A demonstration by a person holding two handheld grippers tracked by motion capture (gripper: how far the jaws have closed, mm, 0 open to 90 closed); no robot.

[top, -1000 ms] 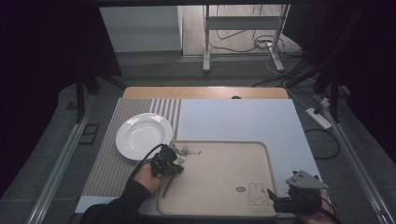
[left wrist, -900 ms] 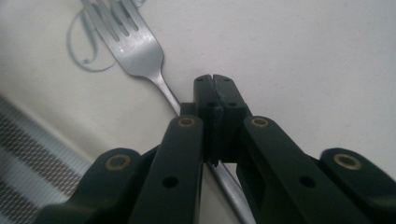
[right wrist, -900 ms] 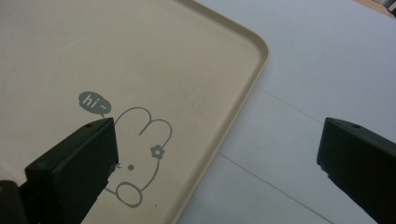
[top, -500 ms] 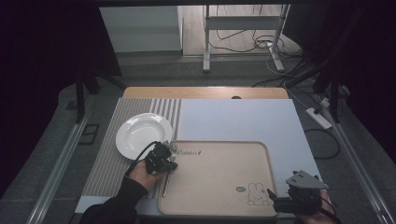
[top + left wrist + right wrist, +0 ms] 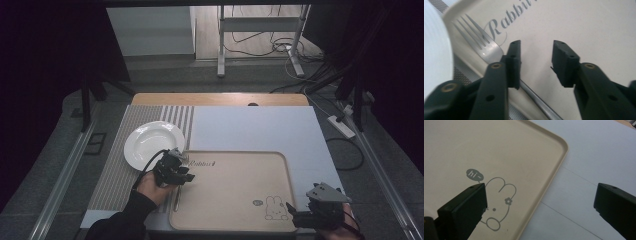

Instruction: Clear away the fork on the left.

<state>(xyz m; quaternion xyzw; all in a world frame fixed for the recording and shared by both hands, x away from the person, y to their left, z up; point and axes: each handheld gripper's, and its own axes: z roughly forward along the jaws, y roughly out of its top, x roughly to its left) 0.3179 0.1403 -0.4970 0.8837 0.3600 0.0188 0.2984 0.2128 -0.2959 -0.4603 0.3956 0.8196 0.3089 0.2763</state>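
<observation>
A steel fork [image 5: 486, 50] lay on a beige tray [image 5: 235, 200] as the left gripper [image 5: 181, 172] let go of it.
The worktop [image 5: 250, 130] carried a pale sheet and a grey striped mat [image 5: 115, 175], amid a dim room with cables on the floor; a round white plate [image 5: 152, 142] sat just beside the tray; the fork rested along the tray's left edge, near the "Rabbit" lettering; the left jaws had just been opening, nothing between them; the right gripper [image 5: 295, 217] hung over the rabbit drawing, jaws wide apart.

A brushed metal fork [image 5: 487, 47] lies on a smooth, matt beige plastic tray [image 5: 235, 200], beside a glossy white ceramic-looking plate [image 5: 150, 142]. The left gripper [image 5: 535, 62] shows matt black plastic jaws
</observation>
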